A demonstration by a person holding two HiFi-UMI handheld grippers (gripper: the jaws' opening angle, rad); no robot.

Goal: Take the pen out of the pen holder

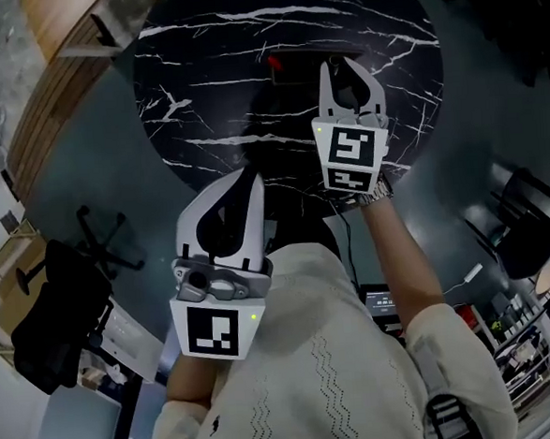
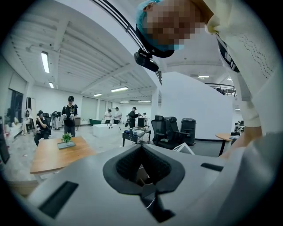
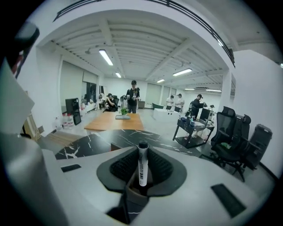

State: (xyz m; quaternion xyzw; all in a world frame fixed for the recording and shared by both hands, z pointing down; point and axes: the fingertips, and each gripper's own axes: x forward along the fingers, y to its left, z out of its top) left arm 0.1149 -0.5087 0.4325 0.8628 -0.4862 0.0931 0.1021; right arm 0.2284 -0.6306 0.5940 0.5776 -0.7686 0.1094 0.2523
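At lower left of the head view, your left gripper (image 1: 249,174) sits off the edge of the black marble table (image 1: 225,39), close in front of your torso. Its jaws are pressed together tip to tip. The left gripper view (image 2: 141,148) confirms this: there is nothing between the pads, only the office room beyond.

Centre: a small red item (image 1: 274,64) lies on the table, just left of your right gripper. It is too dark to identify.

Right: your right gripper (image 1: 339,64) is held out over the marble top. In the right gripper view its jaws (image 3: 142,150) are clamped on the pen (image 3: 142,165).
- The pen has a white barrel with dark print and a black cap end.
- It stands upright along the midline between the ribbed pads, gripped on both sides.
- The cap pokes just past the jaw tips, and the lower end sinks toward the jaw base.
- The marble surface (image 3: 88,145) shows beyond the pen.
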